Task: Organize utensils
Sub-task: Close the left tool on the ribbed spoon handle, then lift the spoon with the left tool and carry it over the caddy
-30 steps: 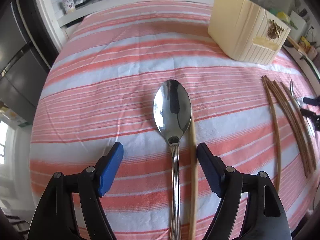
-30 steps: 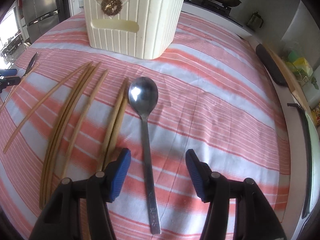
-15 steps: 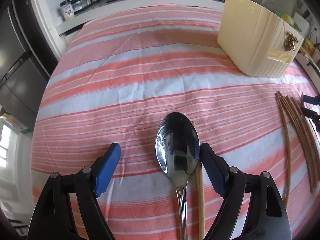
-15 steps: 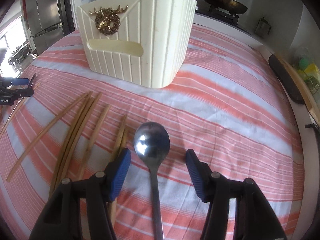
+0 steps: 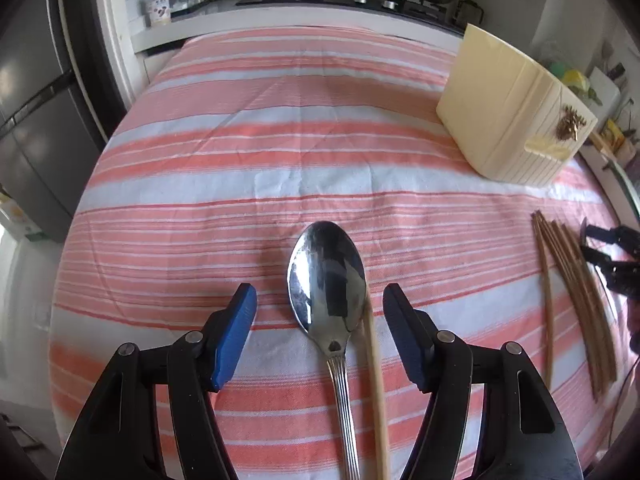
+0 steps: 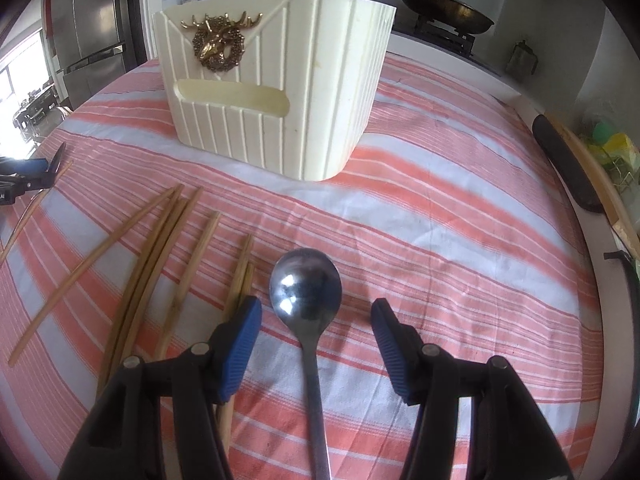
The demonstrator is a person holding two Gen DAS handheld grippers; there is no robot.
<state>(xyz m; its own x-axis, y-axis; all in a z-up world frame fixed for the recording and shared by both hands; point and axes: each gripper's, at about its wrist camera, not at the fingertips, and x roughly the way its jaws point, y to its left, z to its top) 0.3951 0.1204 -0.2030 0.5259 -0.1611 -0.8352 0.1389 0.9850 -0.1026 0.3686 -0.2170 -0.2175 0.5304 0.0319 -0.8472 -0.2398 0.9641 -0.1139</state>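
A shiny metal spoon point(image 5: 326, 280) lies on the striped cloth with one wooden chopstick point(image 5: 376, 380) along its right side. My left gripper point(image 5: 320, 312) is open and straddles its bowl and neck. A second spoon point(image 6: 306, 286) lies between the open fingers of my right gripper point(image 6: 316, 320). Several wooden chopsticks point(image 6: 160, 248) lie to its left; they also show in the left wrist view point(image 5: 576, 280). A cream ribbed utensil holder point(image 6: 276, 80) with a brass deer ornament stands behind; it also shows in the left wrist view point(image 5: 516, 112).
The table carries a pink and white striped cloth point(image 5: 280, 140). A stove with a pan point(image 6: 444, 12) and a counter with jars point(image 5: 176, 0) stand behind it. A fridge point(image 5: 32, 120) is at the left. A dark object point(image 6: 564, 160) lies at the right table edge.
Both grippers have moved forward along their spoons, from the handles to the bowls. The holder looms larger in the right wrist view. Both stay open.
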